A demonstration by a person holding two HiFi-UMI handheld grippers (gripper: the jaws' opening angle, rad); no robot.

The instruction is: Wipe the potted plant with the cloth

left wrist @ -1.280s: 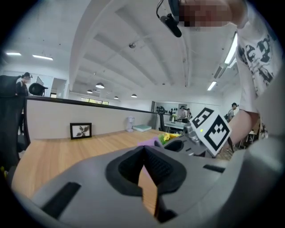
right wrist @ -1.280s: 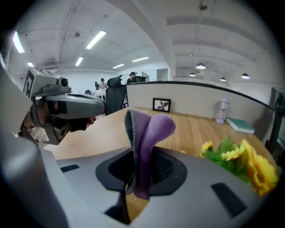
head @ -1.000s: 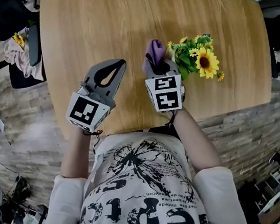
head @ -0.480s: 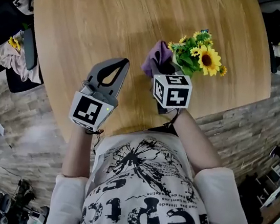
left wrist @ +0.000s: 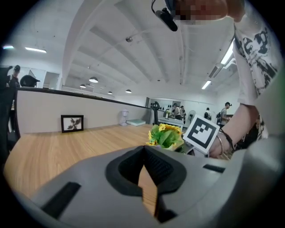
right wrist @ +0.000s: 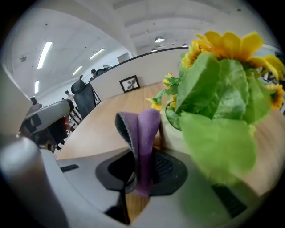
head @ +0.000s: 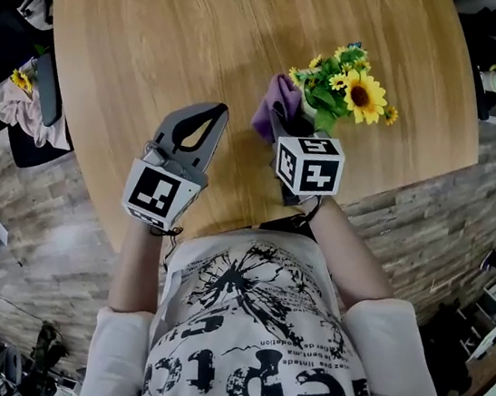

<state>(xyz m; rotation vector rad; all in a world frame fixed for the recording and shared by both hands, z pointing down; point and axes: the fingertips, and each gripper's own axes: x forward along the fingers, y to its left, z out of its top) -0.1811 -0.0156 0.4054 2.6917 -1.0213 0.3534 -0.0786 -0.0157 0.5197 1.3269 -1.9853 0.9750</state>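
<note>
Two black-and-white marker cubes carry no words; the white shirt's black lettering is upside down, unreadable. Only the right gripper view shows the right gripper clamped on the folded purple cloth, the yellow-flowered potted plant just beside it at two o'clock. The left gripper is closed, empty, over the round wooden table.

right claw clamped on purple cloth, folded end sticking up past the tips. potted plant just right of cloth, leaves over the right jaw; tabletop beyond.
</note>
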